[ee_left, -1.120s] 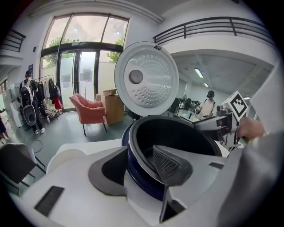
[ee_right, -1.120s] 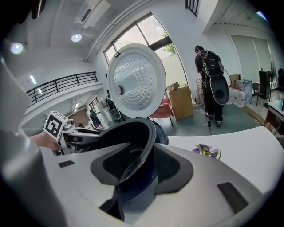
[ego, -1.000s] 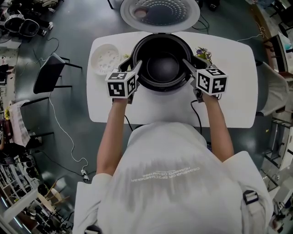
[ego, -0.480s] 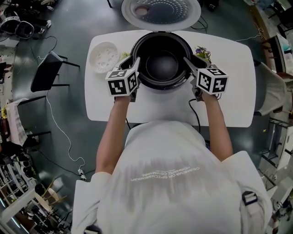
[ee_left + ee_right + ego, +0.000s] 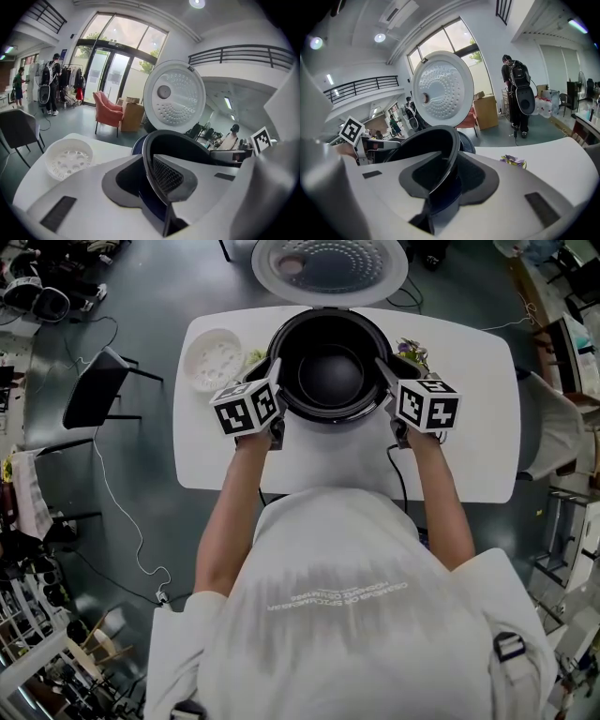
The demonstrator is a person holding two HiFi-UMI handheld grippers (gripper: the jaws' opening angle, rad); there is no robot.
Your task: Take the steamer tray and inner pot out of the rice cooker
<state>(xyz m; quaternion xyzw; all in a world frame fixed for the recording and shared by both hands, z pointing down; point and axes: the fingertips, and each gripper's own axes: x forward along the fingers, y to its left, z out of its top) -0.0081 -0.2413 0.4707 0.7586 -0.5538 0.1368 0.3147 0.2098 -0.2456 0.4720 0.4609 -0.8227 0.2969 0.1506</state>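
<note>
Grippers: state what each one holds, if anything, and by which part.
Both hold the inner pot by its rim: left gripper on the left side, right gripper on the right, jaws having just been closing on it.

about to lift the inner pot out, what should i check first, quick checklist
1. Steamer tray already out, on the table left of the inner pot: ok.
2. Lid open, nothing above the pot: ok.
3. Left gripper has the pot's rim between its jaws, which have just been closing: ok.
4. Right gripper has the opposite side of the rim between its jaws, which have also just been closing: ok.
5. Pads of both grippers pressing firmly on the rim: cannot tell.
6. Bare table to the right for setting the pot down: ok.
</note>
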